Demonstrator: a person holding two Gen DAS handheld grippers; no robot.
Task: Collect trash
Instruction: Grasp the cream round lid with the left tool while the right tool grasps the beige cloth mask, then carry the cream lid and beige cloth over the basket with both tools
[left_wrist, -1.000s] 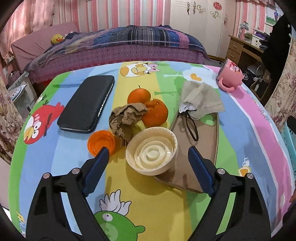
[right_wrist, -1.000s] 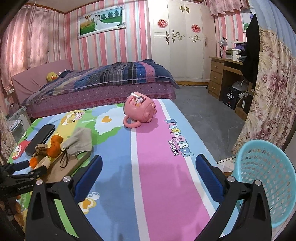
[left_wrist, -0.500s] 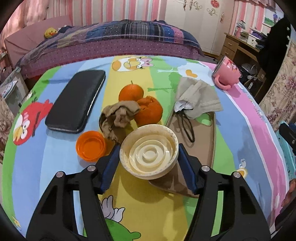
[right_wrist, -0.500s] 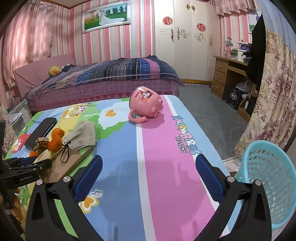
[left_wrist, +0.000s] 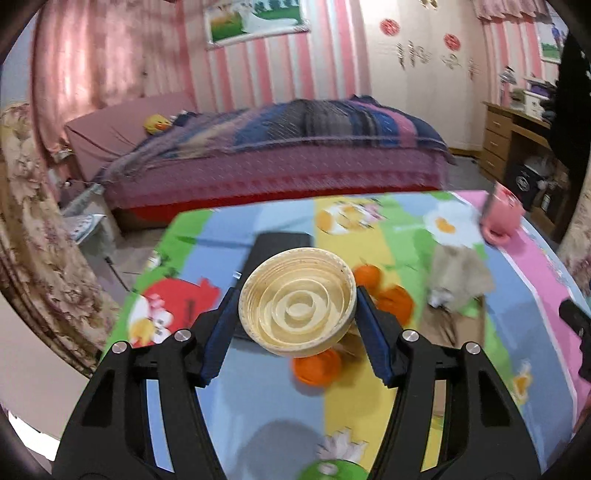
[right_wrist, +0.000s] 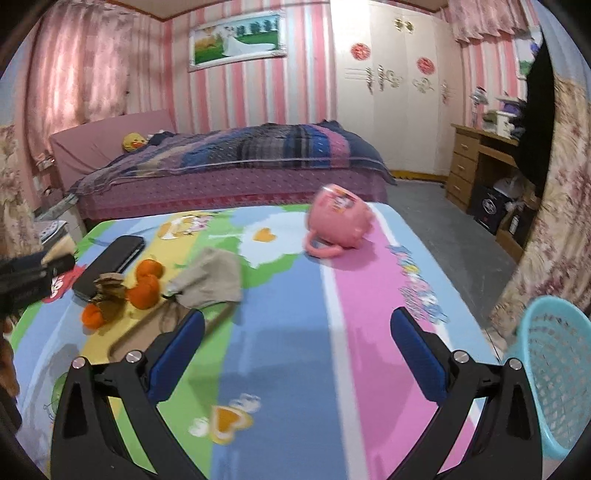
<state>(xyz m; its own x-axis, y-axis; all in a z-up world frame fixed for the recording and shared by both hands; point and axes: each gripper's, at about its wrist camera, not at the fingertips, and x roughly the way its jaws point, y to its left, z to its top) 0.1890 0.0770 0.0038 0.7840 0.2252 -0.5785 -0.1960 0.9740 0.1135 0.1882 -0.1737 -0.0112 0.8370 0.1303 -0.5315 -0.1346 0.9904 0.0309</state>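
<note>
My left gripper (left_wrist: 295, 295) is shut on a cream round lid (left_wrist: 297, 306) with ringed ridges inside, and holds it in the air above the cartoon tablecloth (left_wrist: 369, 406). Below it lie an orange cap (left_wrist: 316, 365), oranges (left_wrist: 397, 302) and a beige face mask (left_wrist: 458, 277). In the right wrist view a crumpled brown paper (right_wrist: 109, 291) sits by the oranges (right_wrist: 146, 284) and the mask (right_wrist: 210, 280). My right gripper (right_wrist: 297, 315) hangs open over the blue and pink stripes with nothing between its fingers. A turquoise basket (right_wrist: 554, 369) stands off the table's right edge.
A pink mug (right_wrist: 340, 221) lies on its side at the far end of the table. A black case (right_wrist: 110, 262) lies at the left, and a wooden board (right_wrist: 147, 328) lies under the mask. A bed stands behind the table and a desk to the right.
My left gripper closed on the cream lid and lifted it off the table, tilting up. The right gripper drifted left along the table and stayed open.
</note>
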